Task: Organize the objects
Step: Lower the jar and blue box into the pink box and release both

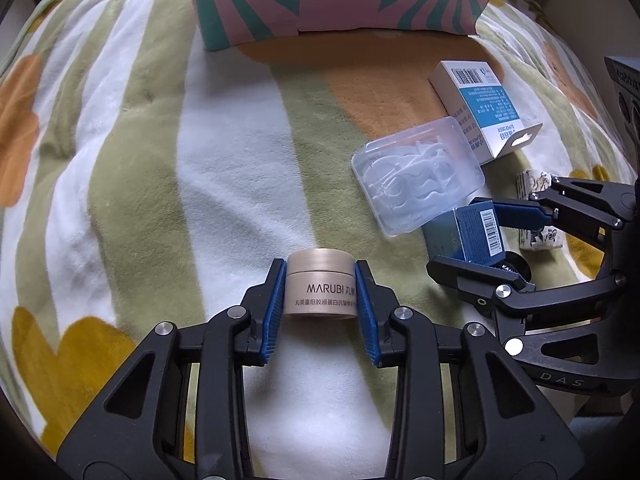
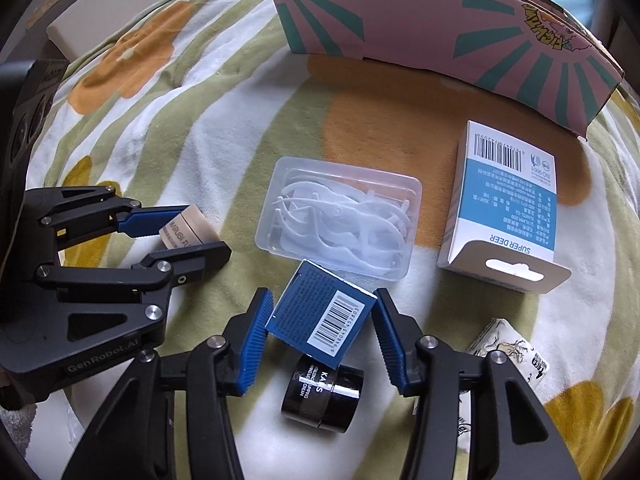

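My left gripper (image 1: 320,280) is shut on a beige MARUBI cream jar (image 1: 320,286), held between the blue pads just over the blanket; it also shows in the right wrist view (image 2: 188,226). My right gripper (image 2: 322,312) is shut on a dark blue box (image 2: 322,314) with a barcode, tilted on its corner; the box also shows in the left wrist view (image 1: 478,236). A black KANS jar (image 2: 324,394) lies under the right gripper. A clear case of floss picks (image 2: 340,222) lies just beyond the blue box.
A pink and teal cardboard box (image 2: 440,28) stands open at the back. A white and blue SUPER DEER box (image 2: 506,204) lies at the right. A small white printed packet (image 2: 508,344) lies at the lower right. A striped flower blanket (image 1: 160,160) covers the surface.
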The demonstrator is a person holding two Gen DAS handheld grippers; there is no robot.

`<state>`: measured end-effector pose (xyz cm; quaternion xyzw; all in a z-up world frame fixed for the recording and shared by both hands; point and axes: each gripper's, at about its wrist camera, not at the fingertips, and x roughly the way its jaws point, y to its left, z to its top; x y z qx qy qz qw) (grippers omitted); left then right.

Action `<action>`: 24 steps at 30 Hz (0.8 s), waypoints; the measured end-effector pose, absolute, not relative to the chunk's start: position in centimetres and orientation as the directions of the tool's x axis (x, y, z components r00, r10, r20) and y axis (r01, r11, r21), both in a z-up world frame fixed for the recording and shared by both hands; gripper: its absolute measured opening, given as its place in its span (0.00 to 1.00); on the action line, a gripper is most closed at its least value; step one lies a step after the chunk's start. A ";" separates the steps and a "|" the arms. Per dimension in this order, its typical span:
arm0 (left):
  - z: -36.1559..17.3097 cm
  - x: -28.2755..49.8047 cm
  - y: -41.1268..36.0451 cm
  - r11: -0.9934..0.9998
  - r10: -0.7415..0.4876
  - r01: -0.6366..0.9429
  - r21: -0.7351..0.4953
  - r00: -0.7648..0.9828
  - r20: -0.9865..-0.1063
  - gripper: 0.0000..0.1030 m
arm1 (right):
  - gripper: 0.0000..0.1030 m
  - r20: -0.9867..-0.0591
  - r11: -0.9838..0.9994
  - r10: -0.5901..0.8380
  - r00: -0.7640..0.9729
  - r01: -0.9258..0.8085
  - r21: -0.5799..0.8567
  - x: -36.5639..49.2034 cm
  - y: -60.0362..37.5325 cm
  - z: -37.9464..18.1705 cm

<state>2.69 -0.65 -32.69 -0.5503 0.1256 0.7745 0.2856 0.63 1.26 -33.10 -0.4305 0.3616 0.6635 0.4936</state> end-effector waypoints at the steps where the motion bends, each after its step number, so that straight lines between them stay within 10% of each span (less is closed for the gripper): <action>1: -32.6 2.7 -0.8 -0.809 0.304 -0.576 -0.121 -0.233 -0.924 0.29 | 0.45 -0.928 -0.251 0.344 -0.142 -0.967 0.056 0.6 1.2 -33.0; 24: -24.5 0.7 -2.4 -0.853 0.322 -0.496 -0.161 -0.258 -0.911 0.29 | 0.45 -0.905 -0.160 0.391 -0.166 -0.981 0.110 3.8 1.9 -24.2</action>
